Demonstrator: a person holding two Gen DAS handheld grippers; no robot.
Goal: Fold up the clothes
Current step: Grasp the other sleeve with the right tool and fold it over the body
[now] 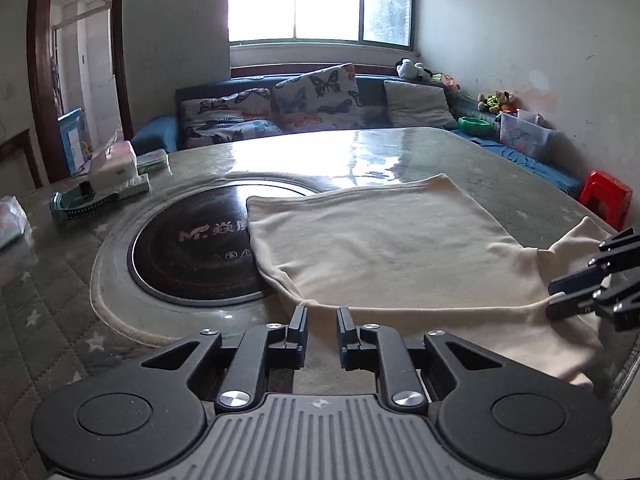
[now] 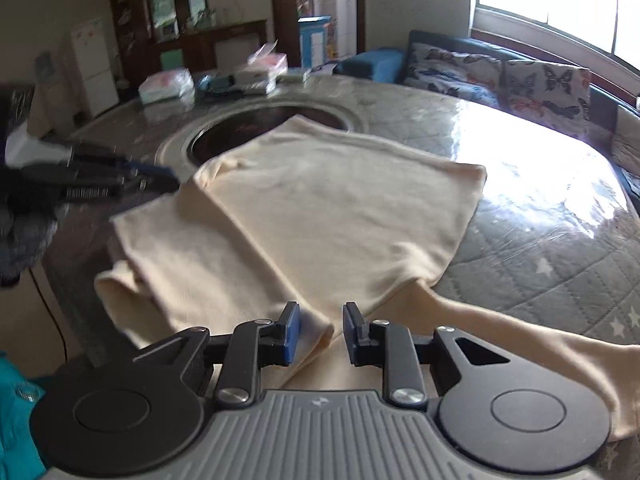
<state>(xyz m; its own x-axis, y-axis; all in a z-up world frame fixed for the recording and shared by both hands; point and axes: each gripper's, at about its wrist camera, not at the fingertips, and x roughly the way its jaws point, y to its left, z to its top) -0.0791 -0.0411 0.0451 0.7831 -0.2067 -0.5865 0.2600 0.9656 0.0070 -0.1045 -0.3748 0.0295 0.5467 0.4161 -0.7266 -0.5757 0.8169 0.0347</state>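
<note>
Your left gripper (image 1: 322,322) hangs with its jaws spread and nothing between them, just in front of the near hem of the cream shirt (image 1: 384,248). The shirt lies flat on the grey quilted table (image 1: 60,288), and its far left corner overlaps the round black hotplate (image 1: 192,248) set in the middle. Your right gripper (image 2: 321,320) is also spread and holds nothing; it hovers over a folded edge of the shirt (image 2: 320,208) at the table's near side, where one sleeve trails off to the right. In the left wrist view that gripper (image 1: 592,280) shows at the right edge, above the shirt's sleeve. A tissue box (image 1: 114,166) sits well apart, on the far left of the table.
</note>
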